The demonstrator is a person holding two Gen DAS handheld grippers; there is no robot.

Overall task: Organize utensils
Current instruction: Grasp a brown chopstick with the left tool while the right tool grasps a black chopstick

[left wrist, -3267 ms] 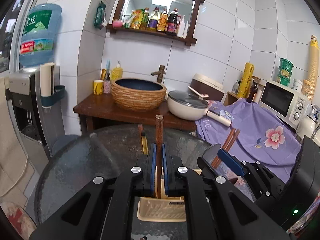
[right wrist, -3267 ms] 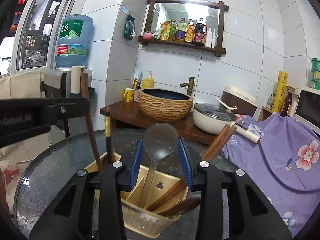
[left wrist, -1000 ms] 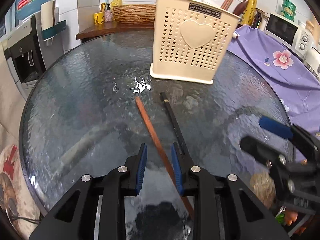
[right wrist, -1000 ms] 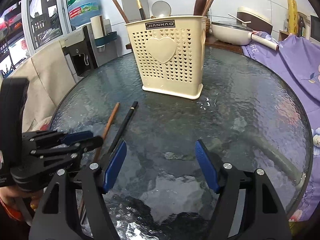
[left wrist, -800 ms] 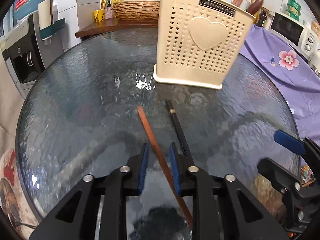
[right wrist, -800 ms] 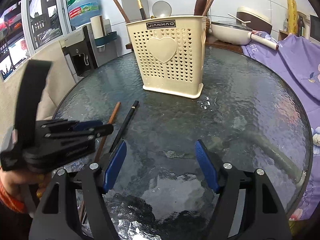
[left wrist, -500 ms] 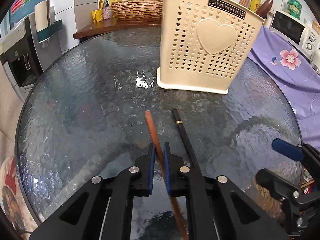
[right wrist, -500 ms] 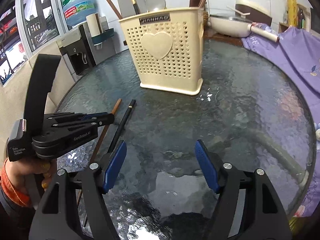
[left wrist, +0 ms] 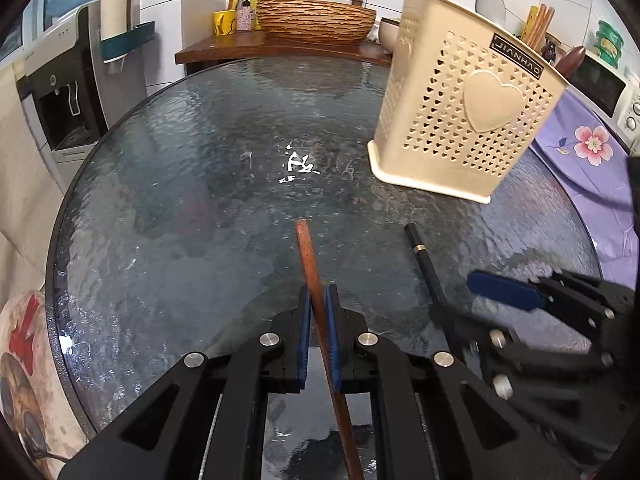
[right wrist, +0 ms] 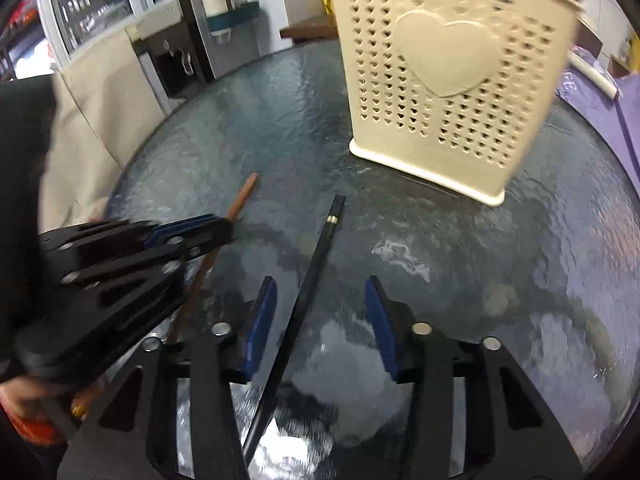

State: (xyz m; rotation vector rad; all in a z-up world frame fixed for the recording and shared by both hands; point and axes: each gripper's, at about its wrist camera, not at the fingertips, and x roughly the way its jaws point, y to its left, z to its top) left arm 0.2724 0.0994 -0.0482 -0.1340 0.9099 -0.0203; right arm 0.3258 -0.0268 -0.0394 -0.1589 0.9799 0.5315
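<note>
A cream perforated utensil holder (left wrist: 460,120) with a heart on its side stands on the round glass table (left wrist: 200,160), with utensils sticking out of its top. It also shows in the right wrist view (right wrist: 448,80). My left gripper (left wrist: 318,300) is shut on a brown wooden chopstick (left wrist: 310,256) that points away from me. The same chopstick shows in the right wrist view (right wrist: 242,196). My right gripper (right wrist: 320,300) is open, its blue pads on either side of a black chopstick (right wrist: 316,264) lying on the glass. The black chopstick also shows in the left wrist view (left wrist: 424,264).
A wooden side table with a woven basin (left wrist: 316,24) stands behind the glass table. A water dispenser (left wrist: 68,80) is at the left. A purple flowered cloth (left wrist: 580,148) and a microwave (left wrist: 604,84) are at the right.
My left gripper has shut on the brown chopstick. My right gripper has moved forward and left, so its open fingers now sit around the black chopstick.
</note>
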